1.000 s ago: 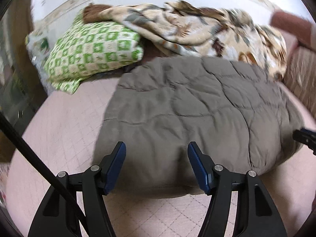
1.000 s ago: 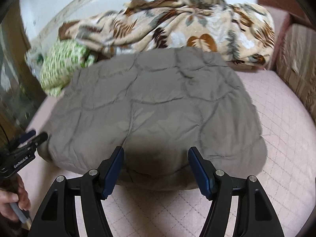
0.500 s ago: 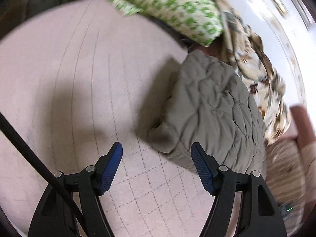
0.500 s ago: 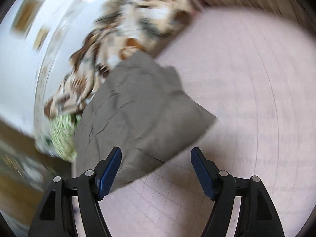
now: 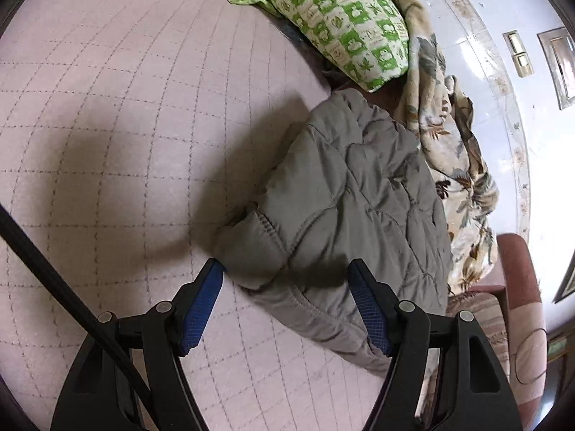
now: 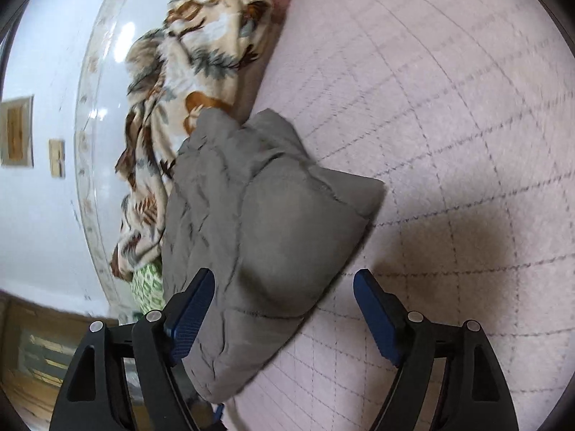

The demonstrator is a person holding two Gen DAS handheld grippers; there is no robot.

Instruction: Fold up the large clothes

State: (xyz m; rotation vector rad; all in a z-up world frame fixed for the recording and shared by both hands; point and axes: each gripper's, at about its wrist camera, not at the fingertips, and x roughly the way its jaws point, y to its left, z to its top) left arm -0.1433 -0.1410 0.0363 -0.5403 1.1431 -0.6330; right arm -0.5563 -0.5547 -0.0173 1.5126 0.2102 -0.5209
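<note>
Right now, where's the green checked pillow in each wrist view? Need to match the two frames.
Left wrist: green checked pillow fills the top centre, large, beyond the grey quilted jacket.
Right wrist: only a small patch of it shows at lower left, just above the tool's left finger, behind the jacket's edge.
Shared landmark: the leaf-print blanket running along the jacket's far side by the white wall.

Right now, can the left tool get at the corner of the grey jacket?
Probably yes. The left tool is open, the jacket corner lies between its fingers, and nothing on the bed cover blocks it.
</note>
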